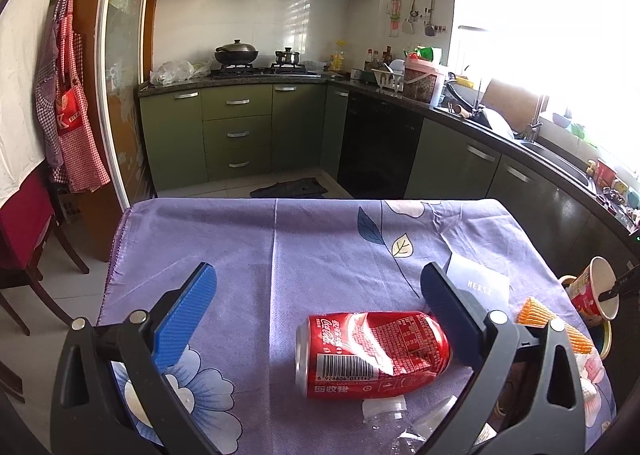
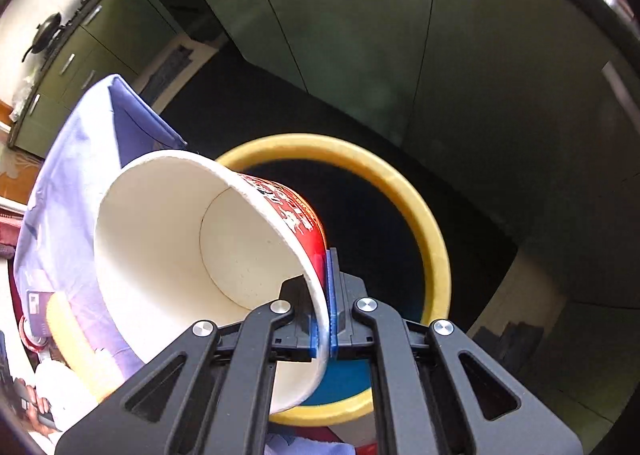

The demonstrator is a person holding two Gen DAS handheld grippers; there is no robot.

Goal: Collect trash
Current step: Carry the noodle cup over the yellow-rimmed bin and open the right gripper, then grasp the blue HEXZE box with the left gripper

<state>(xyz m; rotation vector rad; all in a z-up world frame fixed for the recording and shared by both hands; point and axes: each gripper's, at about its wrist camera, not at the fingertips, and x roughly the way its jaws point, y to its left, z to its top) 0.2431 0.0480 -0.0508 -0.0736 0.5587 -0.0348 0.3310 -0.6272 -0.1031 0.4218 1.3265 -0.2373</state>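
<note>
Now my right claw (image 2: 323, 295) pinches the cup (image 2: 180, 239) by its rim, tilted over the bin (image 2: 432, 223) (yellow-rimmed). My left claw (image 1: 320, 295) hangs spread above the can (image 1: 372, 355) on the worktop (image 1: 280, 239).

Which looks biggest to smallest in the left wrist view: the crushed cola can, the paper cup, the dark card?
1. Crushed cola can, though it lies nearest the camera.
2 and 3. Dark card and paper cup: too alike to rank; the card is partly hidden.

Bin mouth (image 2: 434, 239) open below; table's far half (image 1: 248, 231) bare, near side blocked by can (image 1: 372, 355).
</note>
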